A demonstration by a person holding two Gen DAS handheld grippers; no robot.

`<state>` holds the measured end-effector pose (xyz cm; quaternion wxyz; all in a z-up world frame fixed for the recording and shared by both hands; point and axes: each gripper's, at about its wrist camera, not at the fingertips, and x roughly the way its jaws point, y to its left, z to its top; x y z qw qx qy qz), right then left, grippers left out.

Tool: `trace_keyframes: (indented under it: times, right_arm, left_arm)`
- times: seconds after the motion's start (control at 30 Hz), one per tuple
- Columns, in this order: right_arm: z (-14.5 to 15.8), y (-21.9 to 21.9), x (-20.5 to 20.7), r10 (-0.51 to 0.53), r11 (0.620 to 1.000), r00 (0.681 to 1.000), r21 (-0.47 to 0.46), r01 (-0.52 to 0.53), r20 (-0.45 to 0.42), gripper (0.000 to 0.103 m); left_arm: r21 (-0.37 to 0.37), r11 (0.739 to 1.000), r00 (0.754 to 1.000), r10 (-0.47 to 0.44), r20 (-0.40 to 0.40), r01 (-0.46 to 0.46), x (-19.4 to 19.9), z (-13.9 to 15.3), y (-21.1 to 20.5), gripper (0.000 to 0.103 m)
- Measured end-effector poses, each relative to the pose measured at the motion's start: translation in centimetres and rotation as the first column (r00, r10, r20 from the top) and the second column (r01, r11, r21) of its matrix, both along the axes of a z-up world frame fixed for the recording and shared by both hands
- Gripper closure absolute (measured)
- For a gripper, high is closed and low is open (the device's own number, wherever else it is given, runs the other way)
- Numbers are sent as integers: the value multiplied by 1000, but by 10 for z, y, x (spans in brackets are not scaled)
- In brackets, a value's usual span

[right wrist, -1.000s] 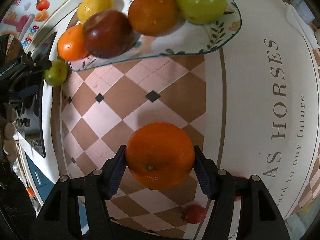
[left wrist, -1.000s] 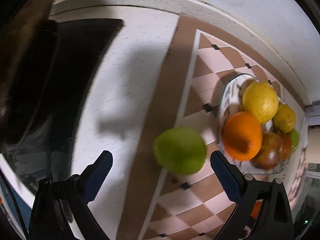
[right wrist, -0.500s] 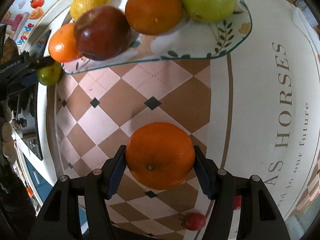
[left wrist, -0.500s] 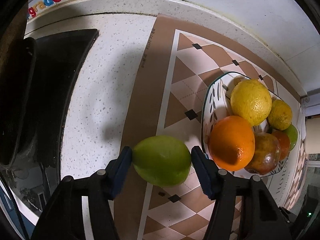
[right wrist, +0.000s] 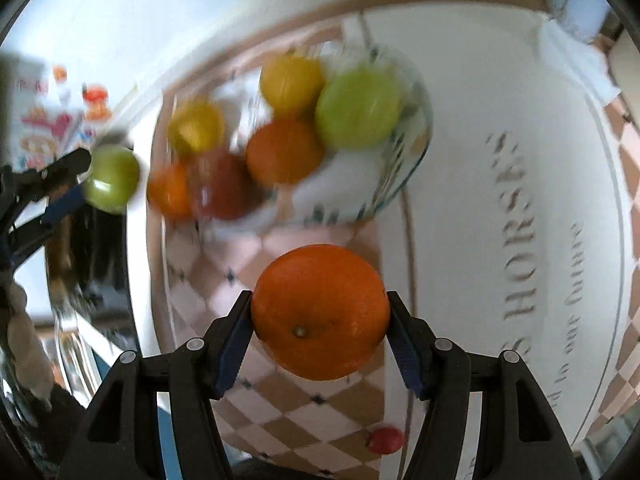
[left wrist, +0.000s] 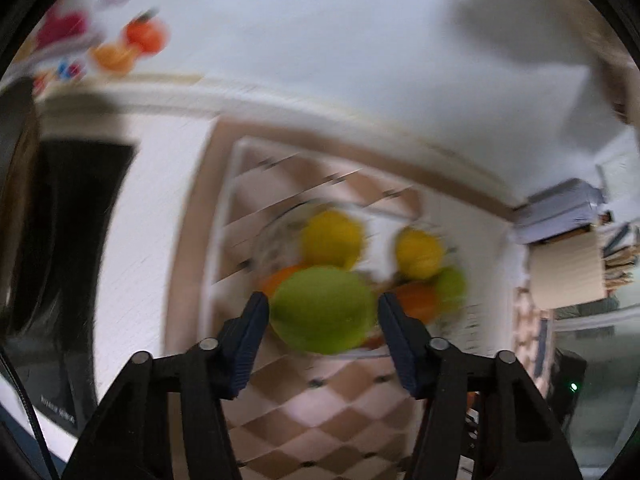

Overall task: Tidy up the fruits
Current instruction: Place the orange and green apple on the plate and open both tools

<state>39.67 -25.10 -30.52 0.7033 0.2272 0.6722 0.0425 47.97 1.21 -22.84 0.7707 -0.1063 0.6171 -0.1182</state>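
Both raised: left gripper (left wrist: pixel 322 312) clamping green fruit (left wrist: pixel 323 310), right gripper (right wrist: pixel 319 322) clamping orange (right wrist: pixel 320 312).

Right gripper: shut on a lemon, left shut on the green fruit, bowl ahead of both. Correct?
Not quite. The right gripper is shut on an orange, not a lemon; the right wrist view shows it. The rest holds: the left gripper is shut on the green fruit, and the bowl lies ahead.

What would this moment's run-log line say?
left tongs: shut on green apple | right tongs: shut on orange | bowl: holds fruit | both views blurred
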Motion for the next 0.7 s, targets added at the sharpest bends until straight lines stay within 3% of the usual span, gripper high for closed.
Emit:
trace_keyframes:
  times: [0.1, 0.23, 0.47, 0.53, 0.57, 0.7]
  right_arm:
    - [-4, -17, 16, -60, 998, 998, -9, 60, 10, 37]
    - [-16, -26, 35, -96, 994, 995, -42, 97, 24, 37]
    - [-29, -16, 39, -123, 992, 991, -17, 124, 47, 35]
    - [-29, -18, 40, -124, 992, 991, 4, 124, 54, 27]
    - [-27, -19, 40, -124, 992, 991, 2, 125, 57, 17]
    - [-14, -20, 40, -102, 994, 991, -36, 106, 88, 11]
  left_arm:
    - [4, 998, 998, -59, 7, 59, 21, 7, -31, 50]
    - [49, 992, 992, -115, -41, 117, 46, -14, -62, 50]
    - [118, 981, 986, -141, -85, 151, 52, -36, -77, 50]
    - [132, 980, 987, -138, -82, 148, 50, -36, -79, 49]
    - [141, 979, 987, -137, -85, 148, 49, -36, -80, 49]
    - [181, 974, 988, -124, -95, 139, 42, -37, -80, 47]
